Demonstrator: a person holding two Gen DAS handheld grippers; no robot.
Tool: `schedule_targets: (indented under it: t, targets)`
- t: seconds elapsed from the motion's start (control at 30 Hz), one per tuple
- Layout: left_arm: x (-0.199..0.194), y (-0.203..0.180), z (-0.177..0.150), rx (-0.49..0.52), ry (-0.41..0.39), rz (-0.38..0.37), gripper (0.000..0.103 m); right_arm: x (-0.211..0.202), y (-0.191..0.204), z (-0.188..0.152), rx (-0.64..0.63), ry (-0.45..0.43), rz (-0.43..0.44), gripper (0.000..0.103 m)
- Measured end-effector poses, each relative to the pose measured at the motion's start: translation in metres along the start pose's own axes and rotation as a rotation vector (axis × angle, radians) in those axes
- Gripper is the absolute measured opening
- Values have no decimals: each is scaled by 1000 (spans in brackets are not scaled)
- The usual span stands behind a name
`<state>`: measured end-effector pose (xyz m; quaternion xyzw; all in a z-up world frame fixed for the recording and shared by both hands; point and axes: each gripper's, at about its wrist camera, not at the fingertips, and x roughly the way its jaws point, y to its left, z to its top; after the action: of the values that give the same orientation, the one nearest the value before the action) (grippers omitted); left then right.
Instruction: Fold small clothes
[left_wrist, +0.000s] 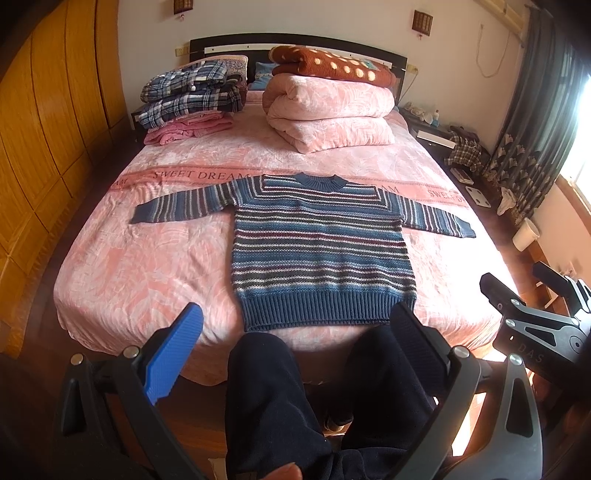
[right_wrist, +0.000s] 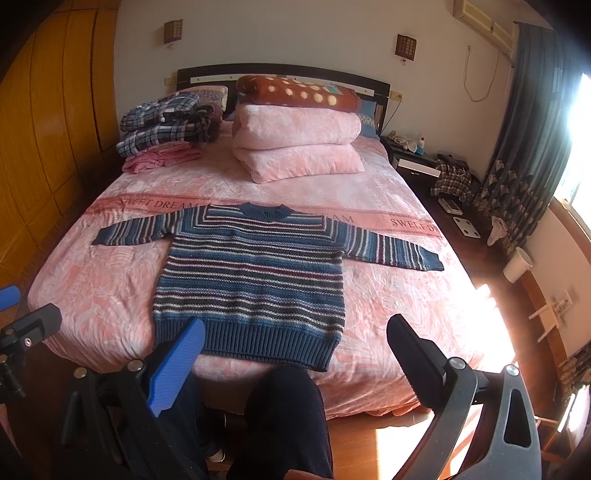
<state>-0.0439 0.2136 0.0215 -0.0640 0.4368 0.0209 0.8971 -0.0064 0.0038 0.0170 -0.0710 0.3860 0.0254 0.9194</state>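
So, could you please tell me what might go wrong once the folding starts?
1. The sweater hem lies at the bed edge; a tug toward the person could slide it off.
2. Its sleeves spread wide, the right one near the bedside, so it may droop over.
3. Both grippers are open and well back; the loose knit may bunch when pinched.

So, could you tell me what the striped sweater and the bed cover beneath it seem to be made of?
The striped sweater looks like chunky knitted yarn, perhaps wool or acrylic: ribbed hem and collar, visible stitches, matte. The bed cover seems a soft plush fabric with a slight sheen; the fibre can't be told.
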Motion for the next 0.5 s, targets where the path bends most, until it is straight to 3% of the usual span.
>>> schedule_targets:
  t: [0.5]
  targets:
    - [17,4,5,-16,10,3,100,18,-2,4,-5,18,2,99]
